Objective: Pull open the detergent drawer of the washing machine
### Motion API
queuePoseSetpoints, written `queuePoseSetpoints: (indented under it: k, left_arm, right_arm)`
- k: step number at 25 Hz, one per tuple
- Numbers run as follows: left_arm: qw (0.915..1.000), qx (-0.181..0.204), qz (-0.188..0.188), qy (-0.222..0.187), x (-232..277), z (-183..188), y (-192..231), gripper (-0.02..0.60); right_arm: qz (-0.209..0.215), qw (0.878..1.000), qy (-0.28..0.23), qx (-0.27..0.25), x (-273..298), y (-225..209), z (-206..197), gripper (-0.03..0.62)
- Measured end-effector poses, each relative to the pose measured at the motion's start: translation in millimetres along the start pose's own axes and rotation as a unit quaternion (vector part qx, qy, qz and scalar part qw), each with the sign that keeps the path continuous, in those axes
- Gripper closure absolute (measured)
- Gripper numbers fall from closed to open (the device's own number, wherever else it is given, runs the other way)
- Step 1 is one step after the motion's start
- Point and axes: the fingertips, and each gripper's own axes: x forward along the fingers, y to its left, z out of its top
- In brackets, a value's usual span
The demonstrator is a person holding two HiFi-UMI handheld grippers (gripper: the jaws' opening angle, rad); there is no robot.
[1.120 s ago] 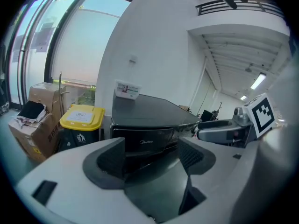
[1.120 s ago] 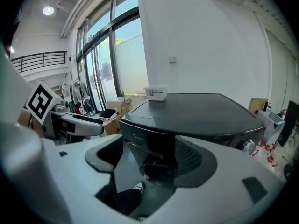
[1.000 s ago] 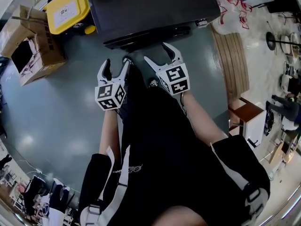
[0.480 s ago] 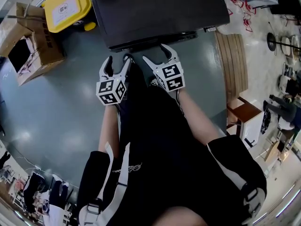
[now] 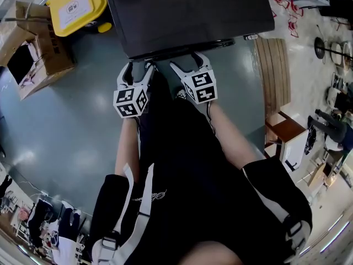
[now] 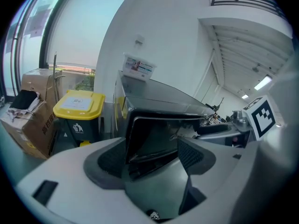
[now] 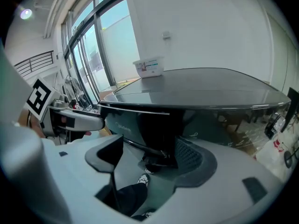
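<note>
**Washing machine** (image 5: 187, 12): dark, glossy-topped, standing on the grey floor (image 5: 66, 126), with a small labelled box (image 7: 148, 66) sitting on its top by the wall.

**Detergent drawer:** sitting on the front face, hidden under the top's overhang in the head view. The left gripper view is showing a dark glossy panel (image 6: 154, 134) at an upper front corner. This is probably the drawer front, and it is looking flush and unpulled.

**Left tongs** (image 5: 138, 69): jaws standing wide apart, holding nothing, and framing that panel. No contact is visible.

**Right tongs** (image 5: 187, 63): jaws also wide apart and empty, pointing at the front, where a thin bar (image 7: 145, 148) is running below the top edge.

**Change:** both tongs are closing in on the machine. A second ago a strip of floor was showing between their tips and the front edge, and now the tips are meeting that edge in the head view.

**Meaning for the task:** the approach is nearing its end. The grip on the drawer front is not yet taken and the pull is not begun.

**Nearby, left of the machine:** a yellow-lidded bin (image 5: 77, 7) and an open cardboard box (image 5: 30, 48) are standing well clear of the work
</note>
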Motion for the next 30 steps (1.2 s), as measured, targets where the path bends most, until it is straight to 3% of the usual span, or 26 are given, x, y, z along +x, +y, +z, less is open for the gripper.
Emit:
queuePoseSetpoints:
  k: [13, 19, 23, 30]
  left_arm:
    - [1.0, 0.0, -0.001, 0.006, 7, 8, -2, 0.233]
    - [0.9997, -0.009, 0.023, -0.002, 11, 10, -1, 0.233]
    - [0.9993, -0.009, 0.036, -0.003, 10, 10, 1, 0.268]
    - [0.9984, 0.013, 0.055, 0.003, 13, 11, 3, 0.287]
  right_arm:
    - [-0.009, 1.0, -0.009, 0.016, 6, -5, 10, 0.267]
    - [-0.02, 0.999, -0.007, 0.025, 8, -8, 13, 0.282]
    - [-0.044, 0.999, -0.006, 0.014, 7, -12, 13, 0.352]
    - [-0.054, 0.998, -0.006, 0.008, 7, -14, 14, 0.356]
